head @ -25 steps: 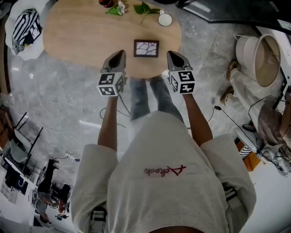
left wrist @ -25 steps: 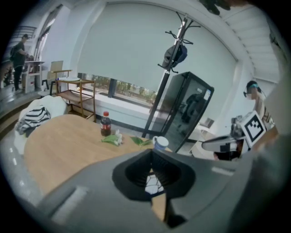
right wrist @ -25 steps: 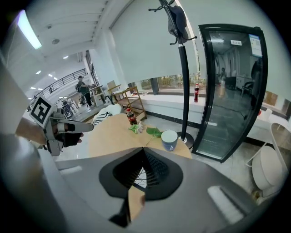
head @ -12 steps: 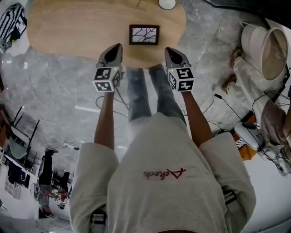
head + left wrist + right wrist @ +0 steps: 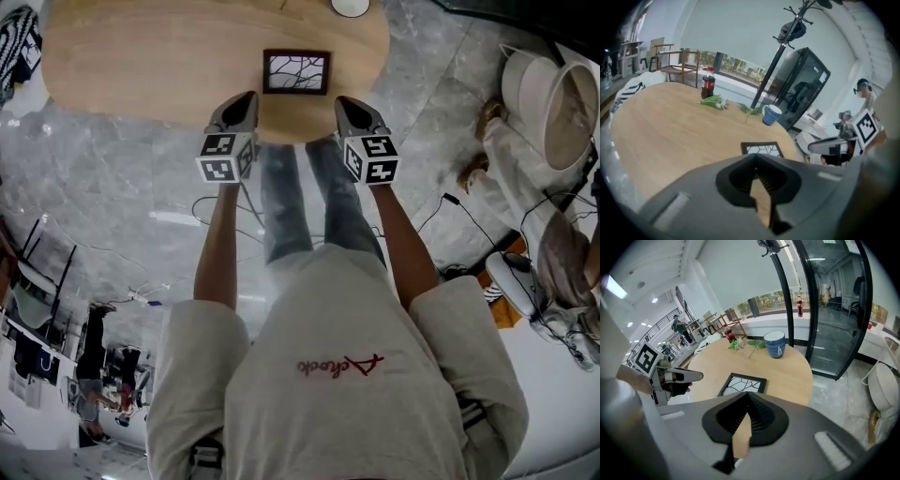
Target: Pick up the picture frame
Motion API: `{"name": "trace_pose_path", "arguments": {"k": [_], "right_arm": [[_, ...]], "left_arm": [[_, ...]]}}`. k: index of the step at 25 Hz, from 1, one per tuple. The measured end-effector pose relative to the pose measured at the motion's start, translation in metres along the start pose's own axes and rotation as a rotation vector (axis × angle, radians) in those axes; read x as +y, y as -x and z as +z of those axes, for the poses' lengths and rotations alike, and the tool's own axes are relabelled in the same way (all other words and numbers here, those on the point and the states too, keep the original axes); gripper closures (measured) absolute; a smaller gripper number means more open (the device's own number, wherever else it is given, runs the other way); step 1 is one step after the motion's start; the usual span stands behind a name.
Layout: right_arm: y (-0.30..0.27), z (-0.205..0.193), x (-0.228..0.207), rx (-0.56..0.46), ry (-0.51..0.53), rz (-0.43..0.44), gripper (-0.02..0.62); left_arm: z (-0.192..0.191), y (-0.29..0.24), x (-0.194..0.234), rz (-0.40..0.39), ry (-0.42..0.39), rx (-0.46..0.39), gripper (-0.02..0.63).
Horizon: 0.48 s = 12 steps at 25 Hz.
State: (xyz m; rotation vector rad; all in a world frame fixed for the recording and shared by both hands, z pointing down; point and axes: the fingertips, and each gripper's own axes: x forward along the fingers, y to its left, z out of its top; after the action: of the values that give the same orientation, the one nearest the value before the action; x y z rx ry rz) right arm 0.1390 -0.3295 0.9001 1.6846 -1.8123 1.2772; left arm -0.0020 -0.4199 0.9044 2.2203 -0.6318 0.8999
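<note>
- Both claws are clenched on nothing: our left gripper (image 5: 756, 158) shows its ribbed pads meeting at the tips, and our right gripper (image 5: 749, 395) shows the same.
- The picture frame (image 5: 296, 72) lies flat on the wooden table (image 5: 141, 56), close to the near rim. It is ahead of both grippers and between them, touching neither.
- We judge this to be the approach. To do it well, we should part the jaws before reaching the frame. Then we come in low at one border, since a flat frame offers only its thin edge, and close gently so the glass side is not scraped.
- Little writing can be read. The red script on our shirt (image 5: 337, 361) appears mirrored and we cannot make it out. The blue cup (image 5: 777, 344) bears a small white mark, and the cola bottle (image 5: 708, 83) a red label, both too small to read.
</note>
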Motion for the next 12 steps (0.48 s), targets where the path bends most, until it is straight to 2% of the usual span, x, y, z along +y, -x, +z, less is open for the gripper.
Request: {"name": "trace_pose_path", "arguments": {"k": [12], "right_arm": [[-0.066, -0.025, -0.022, 0.096, -0.005, -0.016, 0.592]], "left_arm": [[-0.028, -0.055, 0.026, 0.01, 0.063, 0.066, 0.606]]}}
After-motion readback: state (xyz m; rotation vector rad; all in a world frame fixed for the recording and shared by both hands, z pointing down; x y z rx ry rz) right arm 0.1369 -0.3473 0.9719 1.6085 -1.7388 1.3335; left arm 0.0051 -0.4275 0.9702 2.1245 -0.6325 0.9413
